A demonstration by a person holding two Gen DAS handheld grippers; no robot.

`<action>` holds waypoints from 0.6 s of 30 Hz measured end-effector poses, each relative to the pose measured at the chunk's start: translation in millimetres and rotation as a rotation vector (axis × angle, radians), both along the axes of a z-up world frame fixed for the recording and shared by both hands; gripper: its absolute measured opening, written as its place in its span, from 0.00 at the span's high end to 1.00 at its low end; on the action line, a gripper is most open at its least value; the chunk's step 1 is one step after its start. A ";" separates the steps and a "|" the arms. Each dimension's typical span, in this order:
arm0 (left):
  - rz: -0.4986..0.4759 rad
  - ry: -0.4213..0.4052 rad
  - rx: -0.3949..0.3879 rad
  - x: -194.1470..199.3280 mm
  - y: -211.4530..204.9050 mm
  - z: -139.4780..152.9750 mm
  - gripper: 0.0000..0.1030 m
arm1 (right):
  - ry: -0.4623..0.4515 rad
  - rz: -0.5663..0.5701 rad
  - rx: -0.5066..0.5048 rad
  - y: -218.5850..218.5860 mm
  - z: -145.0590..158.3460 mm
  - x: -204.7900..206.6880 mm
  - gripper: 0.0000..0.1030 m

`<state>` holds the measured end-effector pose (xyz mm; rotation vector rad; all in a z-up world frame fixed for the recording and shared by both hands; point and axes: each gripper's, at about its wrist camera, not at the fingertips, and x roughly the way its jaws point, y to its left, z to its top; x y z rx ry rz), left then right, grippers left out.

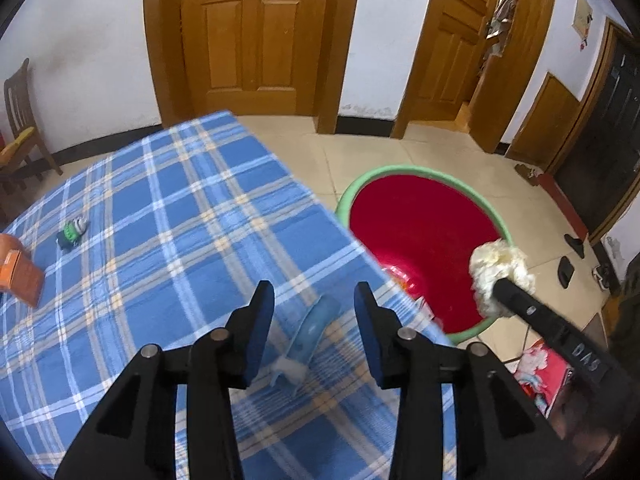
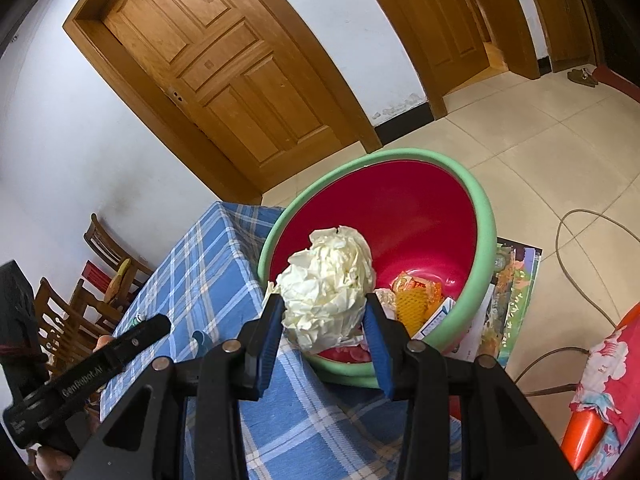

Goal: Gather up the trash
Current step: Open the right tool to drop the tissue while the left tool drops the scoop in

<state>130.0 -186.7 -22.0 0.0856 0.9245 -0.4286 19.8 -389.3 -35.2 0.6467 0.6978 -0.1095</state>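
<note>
At the table's (image 1: 168, 216) left edge an orange box (image 1: 20, 276) pokes in, and near it lies a small green wrapper (image 1: 72, 234), well apart from either claw. The left claw (image 1: 314, 308) hangs over the table's near right part with its jaws apart and nothing pressed between them; no earlier picture tells more. Between them on the blue check cloth lies a pale blue plastic scrap (image 1: 314, 330), its long axis running away from the claw toward the right edge, a tuft of white fluff (image 1: 290, 368) at its near end. This claw is much the nearer to it, and a straight drop looks enough, the jaws already straddling the narrow side.

Beyond the right edge the red basin (image 1: 424, 168) with a green rim stands on the floor. The right claw (image 2: 322, 320) is clamped on a crumpled paper ball (image 2: 328, 284), held just above the basin's near rim (image 2: 276, 232), roughly over the table's corner. Wrappers (image 2: 416, 300) already lie in the bottom. To my eye nothing blocks the drop; the ball needs to travel only a little further over the bowl.
</note>
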 end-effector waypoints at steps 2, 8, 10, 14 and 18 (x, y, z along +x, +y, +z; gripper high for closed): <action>0.009 0.020 0.013 0.4 3.5 -7.3 0.59 | -0.002 0.004 0.000 1.6 0.5 -0.5 0.57; -0.003 0.068 0.063 -4.2 5.4 -29.3 0.59 | -0.005 0.008 0.003 3.6 1.2 -0.5 0.57; -0.002 0.082 0.073 -5.6 5.4 -35.8 0.60 | -0.004 0.007 0.003 3.8 1.4 -0.3 0.57; -0.007 0.096 0.101 -7.7 3.4 -46.5 0.60 | -0.001 -0.001 0.007 1.1 -0.2 -0.7 0.57; -0.021 0.065 0.132 -11.2 -0.5 -48.5 0.75 | 0.001 -0.008 0.014 -1.9 -2.8 -1.5 0.57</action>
